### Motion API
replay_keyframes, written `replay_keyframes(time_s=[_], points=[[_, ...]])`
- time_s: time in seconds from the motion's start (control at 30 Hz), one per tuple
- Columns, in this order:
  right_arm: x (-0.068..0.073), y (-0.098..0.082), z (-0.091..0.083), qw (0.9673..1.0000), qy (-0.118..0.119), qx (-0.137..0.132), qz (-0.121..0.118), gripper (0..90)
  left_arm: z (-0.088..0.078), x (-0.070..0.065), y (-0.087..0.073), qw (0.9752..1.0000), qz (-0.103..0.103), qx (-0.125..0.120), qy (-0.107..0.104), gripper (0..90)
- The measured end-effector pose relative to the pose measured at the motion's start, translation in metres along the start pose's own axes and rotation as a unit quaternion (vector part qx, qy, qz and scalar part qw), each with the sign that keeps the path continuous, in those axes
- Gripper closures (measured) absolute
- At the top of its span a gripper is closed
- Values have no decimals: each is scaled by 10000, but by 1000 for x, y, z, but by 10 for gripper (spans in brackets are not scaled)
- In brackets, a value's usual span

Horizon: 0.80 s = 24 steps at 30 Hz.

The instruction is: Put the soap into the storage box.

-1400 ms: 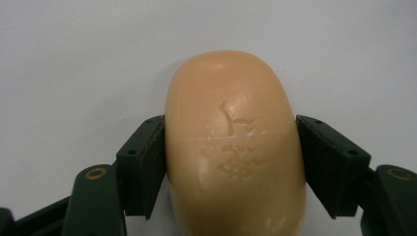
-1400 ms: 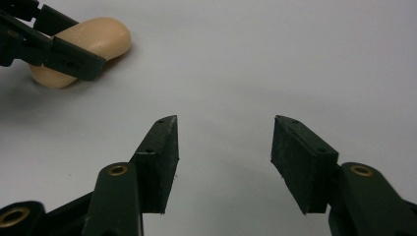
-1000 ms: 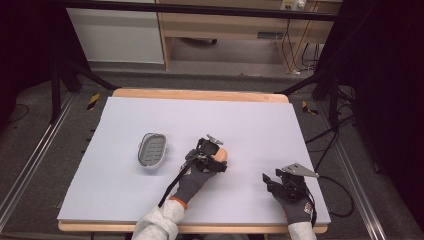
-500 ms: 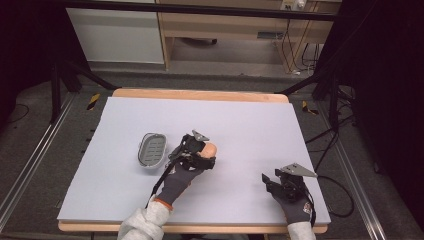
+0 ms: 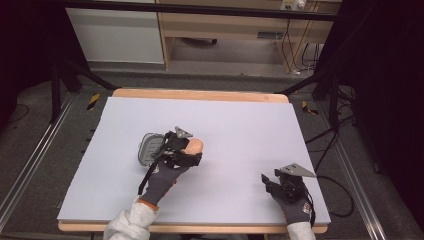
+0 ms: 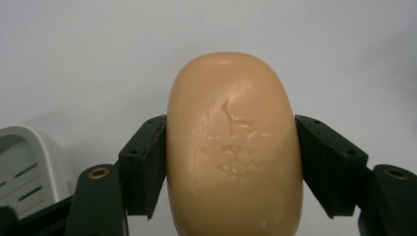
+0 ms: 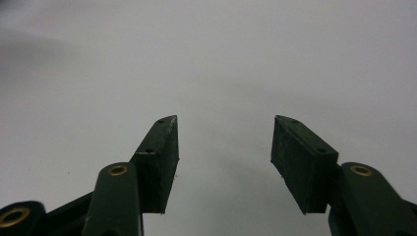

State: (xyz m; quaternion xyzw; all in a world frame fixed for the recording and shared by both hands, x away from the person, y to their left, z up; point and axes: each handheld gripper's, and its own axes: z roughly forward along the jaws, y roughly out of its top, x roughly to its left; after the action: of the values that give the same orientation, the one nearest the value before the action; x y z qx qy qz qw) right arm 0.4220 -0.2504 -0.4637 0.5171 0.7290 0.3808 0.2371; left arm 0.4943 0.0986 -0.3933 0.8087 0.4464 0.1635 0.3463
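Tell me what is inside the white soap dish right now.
Little can be settled. In the left gripper view the soap dish shows slotted ribs and nothing on them, but most of it lies out of frame. From above, the left tool, shut on the soap bar, covers its right side.

No readable text, labels, brands or numbers anywhere. The bar of soap (image 6: 234, 147) carries a raised embossed mark on its face, seen in the left gripper view; worn and smeared, it cannot be made out as letters or a logo. Yellow-and-black hazard-striped markers (image 5: 93, 101) lie on the floor beside the bench in the high view; stripes only, no wording.
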Motion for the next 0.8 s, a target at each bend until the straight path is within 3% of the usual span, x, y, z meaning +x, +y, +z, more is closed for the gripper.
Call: replay_keyframes(time_s=[0.33,0.8], points=[[0,0,0,10000,-2,-2,-10,438,-21,25,-5,9996,-194,-182,73,316],[1,0,1,10000,1,9,-22,439,-46,64,-15,9977,-489,-313,363,317]])
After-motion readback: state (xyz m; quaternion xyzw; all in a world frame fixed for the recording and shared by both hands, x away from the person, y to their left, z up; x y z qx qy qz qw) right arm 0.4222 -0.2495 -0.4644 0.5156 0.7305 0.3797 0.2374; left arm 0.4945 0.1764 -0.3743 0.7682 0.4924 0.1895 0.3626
